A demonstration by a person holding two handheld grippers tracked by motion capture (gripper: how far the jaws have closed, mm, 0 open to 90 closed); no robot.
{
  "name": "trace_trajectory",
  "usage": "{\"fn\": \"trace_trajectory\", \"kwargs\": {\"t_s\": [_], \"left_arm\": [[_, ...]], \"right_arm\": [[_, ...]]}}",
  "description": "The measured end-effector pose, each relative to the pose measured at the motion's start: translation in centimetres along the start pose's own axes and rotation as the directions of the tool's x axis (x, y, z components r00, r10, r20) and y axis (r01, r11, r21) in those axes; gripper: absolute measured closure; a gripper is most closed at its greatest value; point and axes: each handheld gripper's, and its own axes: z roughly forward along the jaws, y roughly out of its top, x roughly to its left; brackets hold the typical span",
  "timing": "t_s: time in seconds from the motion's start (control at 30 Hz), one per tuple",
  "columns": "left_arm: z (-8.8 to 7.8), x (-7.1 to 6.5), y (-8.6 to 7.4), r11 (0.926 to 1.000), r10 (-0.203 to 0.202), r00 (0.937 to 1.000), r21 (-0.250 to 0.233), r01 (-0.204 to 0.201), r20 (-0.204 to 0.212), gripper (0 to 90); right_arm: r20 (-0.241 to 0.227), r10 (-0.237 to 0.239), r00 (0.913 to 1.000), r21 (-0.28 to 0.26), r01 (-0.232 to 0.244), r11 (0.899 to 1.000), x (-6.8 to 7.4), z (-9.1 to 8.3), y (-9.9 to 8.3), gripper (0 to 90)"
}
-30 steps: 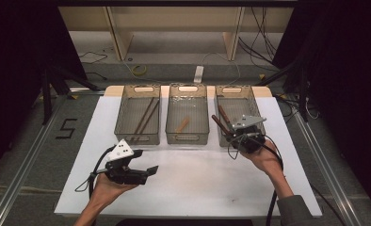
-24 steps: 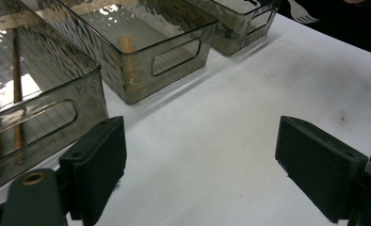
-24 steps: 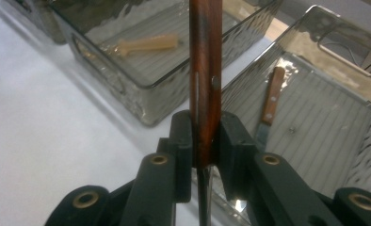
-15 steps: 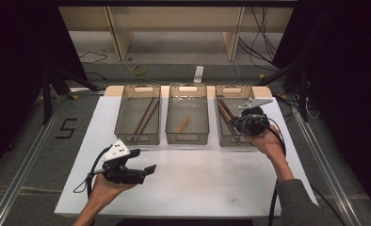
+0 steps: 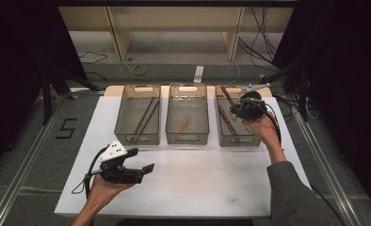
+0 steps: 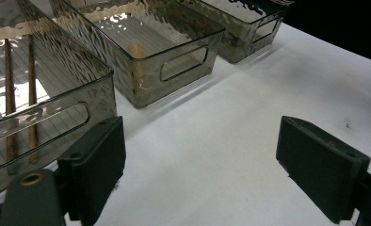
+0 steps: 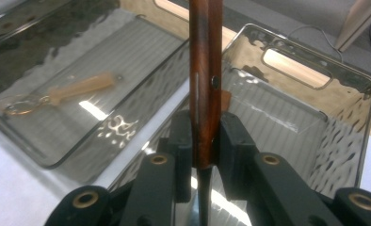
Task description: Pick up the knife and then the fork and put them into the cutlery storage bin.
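The right gripper (image 7: 205,136) is clamped on a wooden-handled knife (image 7: 205,70) above the right bin (image 5: 258,136). Recommended: lift clear of the rim before traversing. The left gripper (image 6: 200,165) is released.

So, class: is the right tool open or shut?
Shut. In the right gripper view, the right tool has both pads pressed against the wooden handle of a utensil, above the right bin.
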Motion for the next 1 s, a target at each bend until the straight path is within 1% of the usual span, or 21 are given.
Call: {"fn": "trace_trajectory", "kwargs": {"t_s": [0.07, 0.23, 0.37, 0.47, 0.6, 0.67, 0.8, 0.83, 0.9, 0.93, 1.0], "left_arm": [[0.0, 0.0, 0.0, 1.0000, 0.005, 1.0000, 0.001, -0.005, -0.006, 15.6], [-0.2, 0.1, 0.0, 1.0000, -0.002, 1.0000, -0.009, 0.002, -0.008, 15.6], [-0.2, 0.0, 0.0, 0.9999, 0.000, 1.0000, -0.013, 0.000, -0.010, 15.6], [-0.1, -0.1, 0.0, 1.0000, 0.005, 0.9999, -0.003, -0.005, -0.009, 15.6], [-0.1, -0.1, 0.1, 0.9999, 0.008, 0.9999, -0.009, -0.008, -0.008, 15.5], [-0.1, -0.1, 0.1, 0.9999, 0.001, 1.0000, -0.014, -0.001, -0.007, 15.5], [-0.1, -0.1, 0.1, 0.9999, 0.007, 0.9999, -0.011, -0.007, -0.007, 15.4], [-0.1, -0.1, 0.1, 0.9999, 0.006, 1.0000, -0.010, -0.006, -0.007, 15.4], [0.0, -0.2, 0.1, 0.9999, 0.007, 1.0000, -0.007, -0.007, -0.006, 15.4], [0.0, -0.2, 0.1, 1.0000, 0.007, 1.0000, -0.006, -0.007, -0.007, 15.3], [-0.1, -0.1, 0.1, 1.0000, 0.007, 1.0000, -0.005, -0.007, -0.005, 15.2]], "right_arm": [[0.008, 0.007, 0.9999, 0.005, -0.007, 1.000, -0.2, 0.3, 0.3, 77.7], [0.023, 0.042, 0.9988, 0.015, -0.043, 0.999, -1.0, 1.2, 0.7, 77.7], [0.032, 0.063, 0.9975, 0.042, -0.064, 0.997, -1.4, 2.2, 0.8, 77.7], [0.034, 0.076, 0.9965, 0.045, -0.077, 0.996, -1.5, 2.9, 0.8, 77.6], [0.043, 0.088, 0.9952, 0.060, -0.090, 0.994, -1.7, 3.8, 0.7, 77.6], [0.046, 0.098, 0.9941, 0.069, -0.101, 0.992, -1.7, 4.1, 0.7, 77.6], [0.061, 0.108, 0.9922, 0.081, -0.113, 0.990, -1.7, 4.6, 0.5, 77.4], [0.061, 0.119, 0.9910, 0.084, -0.124, 0.989, -1.7, 4.7, 0.4, 77.3], [0.061, 0.122, 0.9907, 0.093, -0.127, 0.988, -1.6, 4.8, 0.3, 76.8], [0.063, 0.127, 0.9899, 0.099, -0.133, 0.986, -1.6, 5.0, 0.2, 75.6], [0.063, 0.148, 0.9870, 0.099, -0.154, 0.983, -1.6, 5.1, 0.1, 60.5]]}}
